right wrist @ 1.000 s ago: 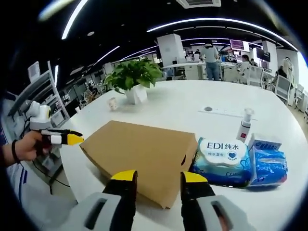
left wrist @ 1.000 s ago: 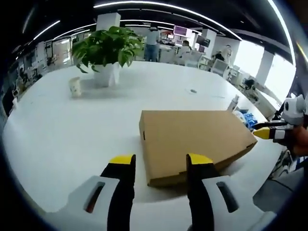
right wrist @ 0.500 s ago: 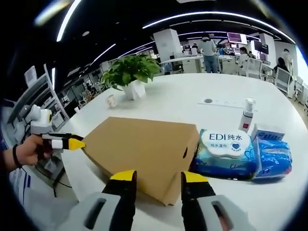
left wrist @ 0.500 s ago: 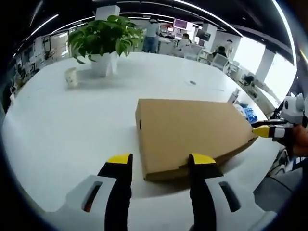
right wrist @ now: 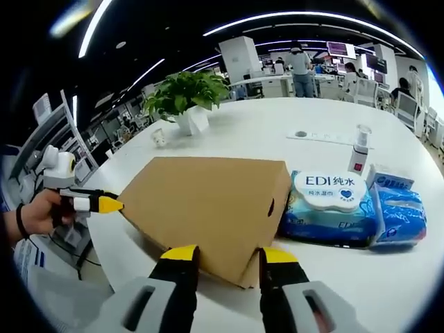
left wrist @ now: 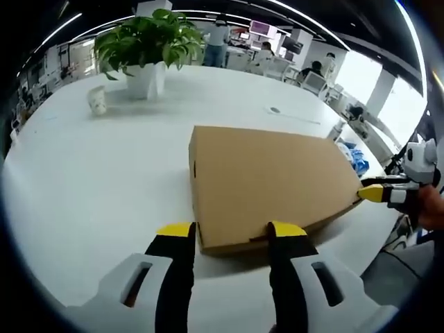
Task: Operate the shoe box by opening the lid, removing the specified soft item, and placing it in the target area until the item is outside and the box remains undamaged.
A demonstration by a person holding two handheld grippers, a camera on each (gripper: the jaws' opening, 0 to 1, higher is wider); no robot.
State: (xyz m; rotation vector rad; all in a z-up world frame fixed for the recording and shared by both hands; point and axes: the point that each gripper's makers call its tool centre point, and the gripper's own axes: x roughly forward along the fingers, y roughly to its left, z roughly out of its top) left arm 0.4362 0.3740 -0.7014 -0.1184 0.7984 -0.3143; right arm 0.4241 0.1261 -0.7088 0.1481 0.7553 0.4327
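Left gripper view: the left claw (left wrist: 231, 231) is spread wide at the closed shoe box (left wrist: 270, 184), lying mid-surface (left wrist: 90, 180). Right claw (right wrist: 223, 252), also released, faces its corner; wipes pack (right wrist: 333, 208) at 3 o'clock.

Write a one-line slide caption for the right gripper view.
Open right gripper at the closed shoe box's near corner, wet wipes pack beside it, left gripper at the far corner.

closed cardboard shoe box (right wrist: 211, 208) beside wipes pack (right wrist: 329, 208), gripper (right wrist: 223, 254) jaws apart.
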